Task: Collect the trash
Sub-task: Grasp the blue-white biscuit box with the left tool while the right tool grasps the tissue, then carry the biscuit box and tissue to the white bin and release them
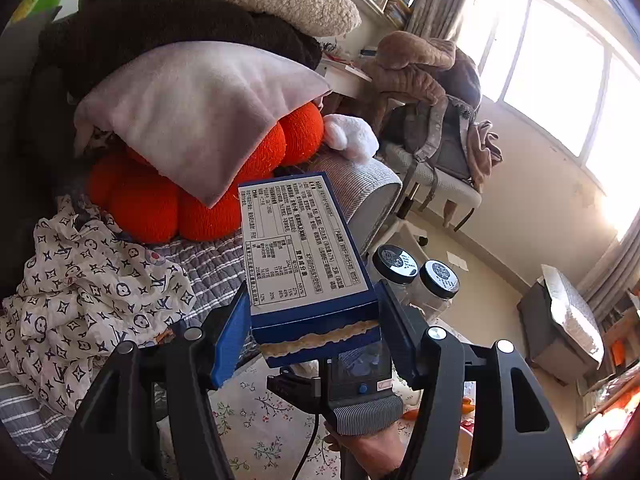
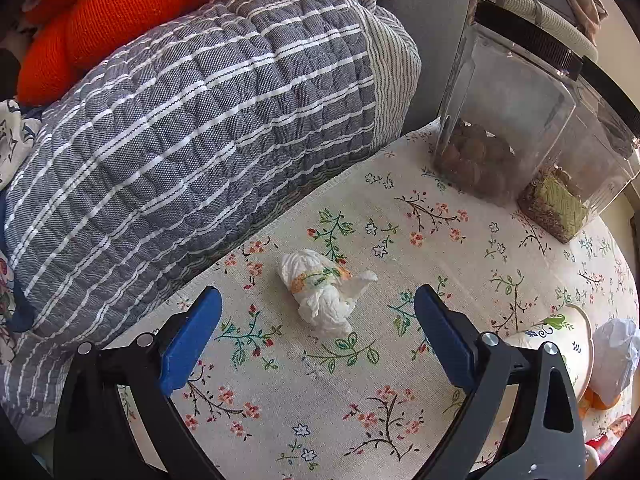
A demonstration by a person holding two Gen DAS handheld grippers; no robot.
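My left gripper (image 1: 314,320) is shut on a blue cardboard box (image 1: 304,248) with a white printed label and a torn end, held up in the air above the floral tablecloth (image 1: 256,420). My right gripper (image 2: 318,312) is open and empty, low over the floral tablecloth (image 2: 360,380). A crumpled white tissue (image 2: 320,292) with an orange and green print lies on the cloth between and just ahead of its fingertips, touching neither.
A grey striped quilt (image 2: 192,112) borders the cloth on the left, with an orange knot cushion (image 2: 100,12) behind. Two clear jars (image 2: 516,120) stand at the back right. A paper cup (image 2: 560,344) and a plastic bag (image 2: 616,352) lie at the right edge.
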